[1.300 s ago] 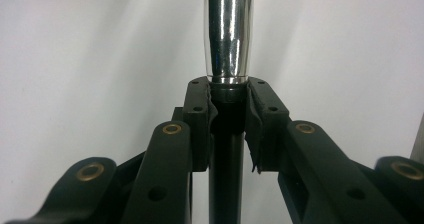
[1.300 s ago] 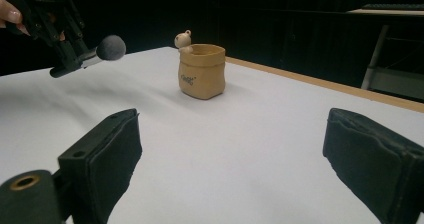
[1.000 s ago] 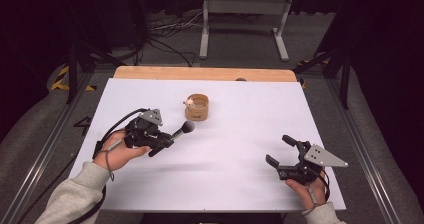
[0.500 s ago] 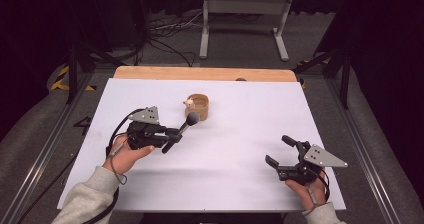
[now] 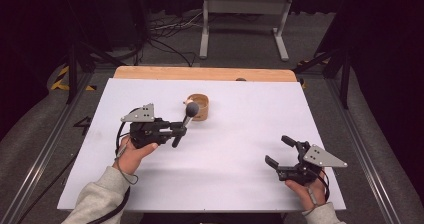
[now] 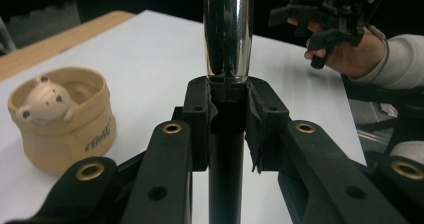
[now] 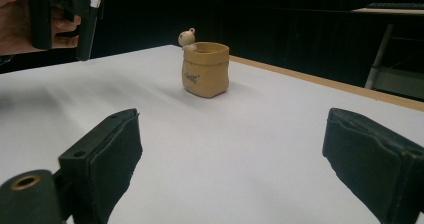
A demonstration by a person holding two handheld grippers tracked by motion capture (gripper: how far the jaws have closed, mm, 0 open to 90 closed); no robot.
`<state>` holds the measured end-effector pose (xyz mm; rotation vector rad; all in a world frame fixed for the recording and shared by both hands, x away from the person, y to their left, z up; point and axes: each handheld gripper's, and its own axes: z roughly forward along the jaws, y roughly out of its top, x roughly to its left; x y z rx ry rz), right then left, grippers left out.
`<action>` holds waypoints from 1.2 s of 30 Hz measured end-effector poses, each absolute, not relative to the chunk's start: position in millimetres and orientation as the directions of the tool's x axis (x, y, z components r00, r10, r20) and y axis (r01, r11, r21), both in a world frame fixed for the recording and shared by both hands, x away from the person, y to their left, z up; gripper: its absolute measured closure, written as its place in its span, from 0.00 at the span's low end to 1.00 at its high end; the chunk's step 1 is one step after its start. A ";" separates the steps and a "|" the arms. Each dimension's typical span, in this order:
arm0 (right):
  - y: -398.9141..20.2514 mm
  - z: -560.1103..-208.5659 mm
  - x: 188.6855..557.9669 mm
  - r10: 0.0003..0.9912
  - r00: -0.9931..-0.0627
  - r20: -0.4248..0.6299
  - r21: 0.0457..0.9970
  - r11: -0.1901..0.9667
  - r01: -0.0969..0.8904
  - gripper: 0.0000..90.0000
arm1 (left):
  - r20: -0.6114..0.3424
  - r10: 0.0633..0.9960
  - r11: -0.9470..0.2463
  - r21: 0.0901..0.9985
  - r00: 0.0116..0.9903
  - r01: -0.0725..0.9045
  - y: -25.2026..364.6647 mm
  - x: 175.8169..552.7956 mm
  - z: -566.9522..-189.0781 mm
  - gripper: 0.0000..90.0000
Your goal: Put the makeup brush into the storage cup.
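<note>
Bright, even light on the white table (image 5: pixel 240 149), dark surroundings, soft shadows, near claw parts blurred.

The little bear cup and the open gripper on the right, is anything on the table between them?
Nothing. In the right gripper view, bare white table runs from the open right gripper to the bear cup.

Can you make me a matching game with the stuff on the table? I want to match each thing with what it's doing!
Things:
1. left tool
2. right tool
3. bear cup
4. metal stick

What it's doing:
A. open, holding nothing
B. standing on the white table, a little bear peeking over its rim
C. shut tight on something
D. pinched between two black jaws, round end near the cup

Pairs: 1-C, 2-A, 3-B, 4-D
</note>
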<state>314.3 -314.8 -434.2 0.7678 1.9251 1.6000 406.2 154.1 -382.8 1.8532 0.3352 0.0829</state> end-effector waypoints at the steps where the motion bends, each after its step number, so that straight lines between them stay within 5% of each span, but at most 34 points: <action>1: -314.8 -434.2 314.1 0.707 -0.706 -0.033 0.985 0.142 0.096 0.11 | -0.122 0.265 -0.244 0.951 0.957 0.189 154.2 407.5 -383.8 0.82; 36: -317.5 -434.4 313.9 0.709 -0.705 -0.028 0.989 0.123 0.085 0.10 | -0.062 0.364 -0.064 0.994 0.929 0.092 125.2 441.5 -377.6 0.82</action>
